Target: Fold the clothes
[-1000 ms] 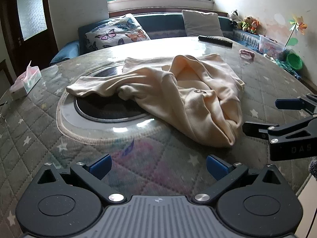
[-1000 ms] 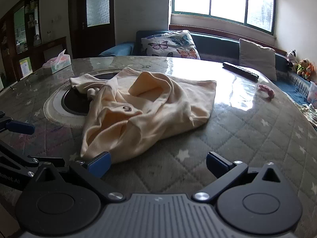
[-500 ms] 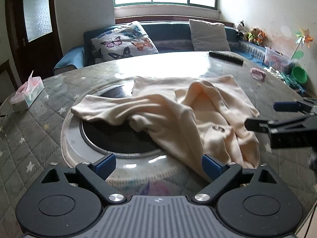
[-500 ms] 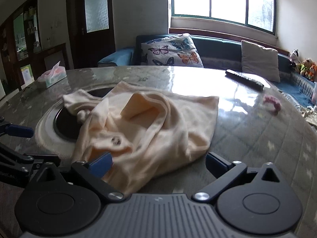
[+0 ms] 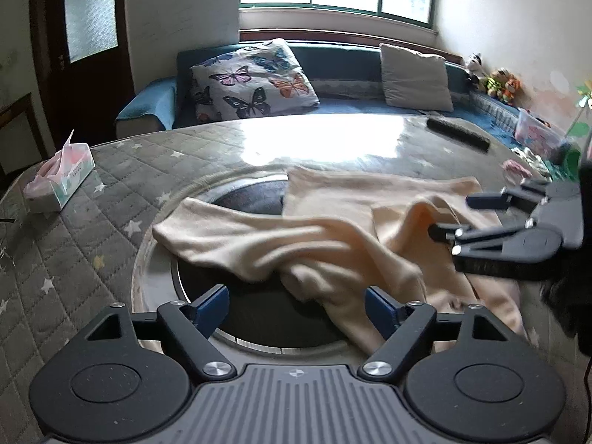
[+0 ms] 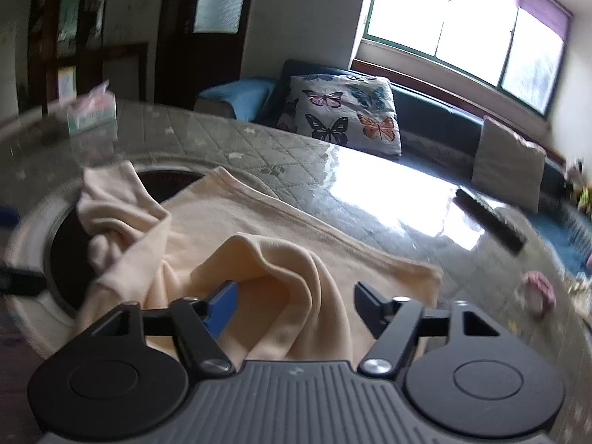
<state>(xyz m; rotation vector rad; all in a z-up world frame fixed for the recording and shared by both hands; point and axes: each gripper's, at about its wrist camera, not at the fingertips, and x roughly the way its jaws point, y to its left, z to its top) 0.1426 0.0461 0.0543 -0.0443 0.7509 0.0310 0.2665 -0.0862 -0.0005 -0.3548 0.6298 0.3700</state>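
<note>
A cream garment [image 5: 333, 236] lies crumpled on the round table, partly over the dark centre disc [image 5: 259, 307]. It also shows in the right wrist view [image 6: 259, 244]. My left gripper [image 5: 296, 309] is open and empty, its fingertips over the disc at the garment's near fold. My right gripper [image 6: 294, 305] is open, low over a raised fold in the middle of the garment. The right gripper also shows in the left wrist view [image 5: 455, 218], above the garment's right side.
A tissue box [image 5: 61, 177] sits at the table's left. A black remote [image 5: 458, 134] and a pink item [image 5: 516, 168] lie far right. A blue sofa with a butterfly pillow [image 5: 251, 77] stands behind the quilted table [image 5: 111, 170].
Both grippers have moved forward over the garment. The right gripper has come in over its middle fold; the left now reaches the centre disc. The garment has not visibly shifted.
</note>
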